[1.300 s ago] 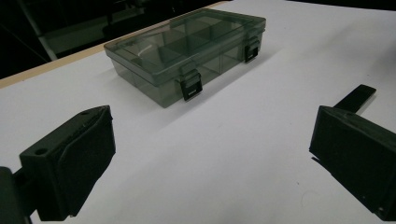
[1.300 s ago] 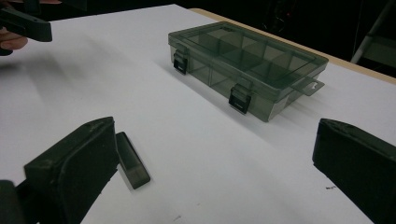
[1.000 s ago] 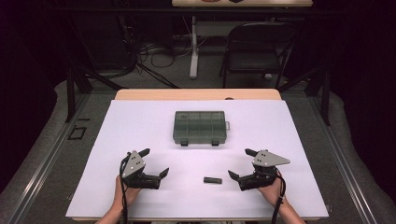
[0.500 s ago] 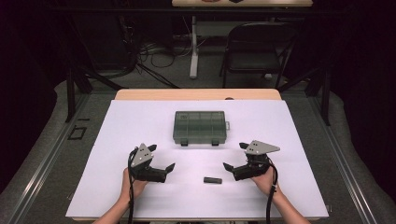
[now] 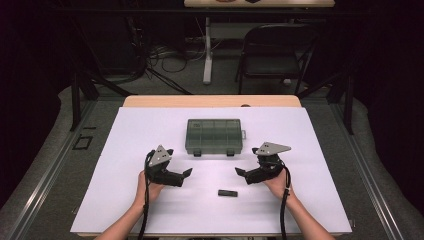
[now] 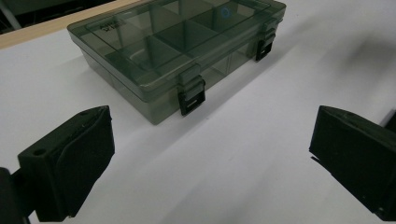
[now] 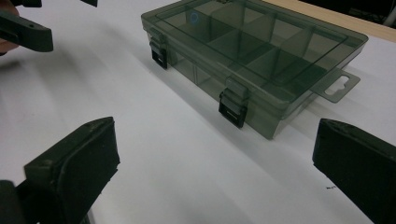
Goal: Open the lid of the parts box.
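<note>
Box, lid shut, sits mid-surface; left gripper and right gripper hover before its near edge, jaws wide apart, empty.

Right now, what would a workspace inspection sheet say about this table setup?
Surface: white sheet over a wooden table, flat and clean.
Job's things: smoky compartment box, lid down, both front latches closed, hang tab at its right end.
Clutter: small black block lying near the front edge, apart from the box.
Grippers: left gripper and right gripper both with jaws open, holding nothing, in front of the box.
Cables: one trails from each gripper along the forearm; more on the floor behind.
Surroundings: folding chair and a table leg beyond, dark room.
</note>
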